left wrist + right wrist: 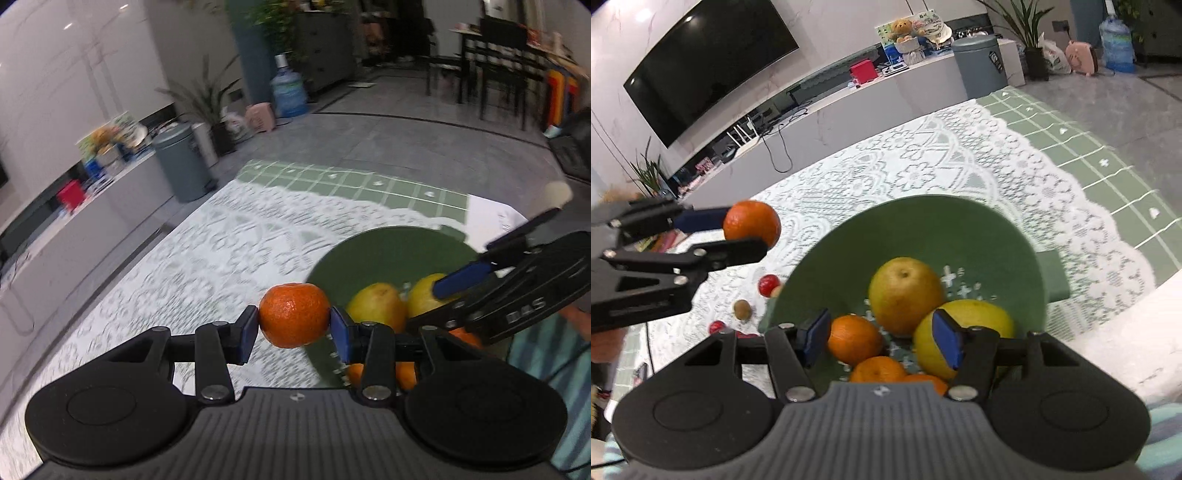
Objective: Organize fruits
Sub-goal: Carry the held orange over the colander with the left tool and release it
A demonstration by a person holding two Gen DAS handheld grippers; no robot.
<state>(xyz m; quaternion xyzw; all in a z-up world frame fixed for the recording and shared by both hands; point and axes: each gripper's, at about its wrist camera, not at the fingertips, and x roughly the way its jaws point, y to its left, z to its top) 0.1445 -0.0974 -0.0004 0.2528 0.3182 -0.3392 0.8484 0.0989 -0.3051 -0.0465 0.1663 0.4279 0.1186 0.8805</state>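
The left gripper holds a mandarin pinched between its blue pads, lifted above the lace cloth, with the green bowl just ahead to its right. The fruit is nearly round, so it has no clear long axis. The grip is narrow and on curved peel; it could slip before reaching the bowl. The right gripper hangs open and empty over the bowl's fruit.
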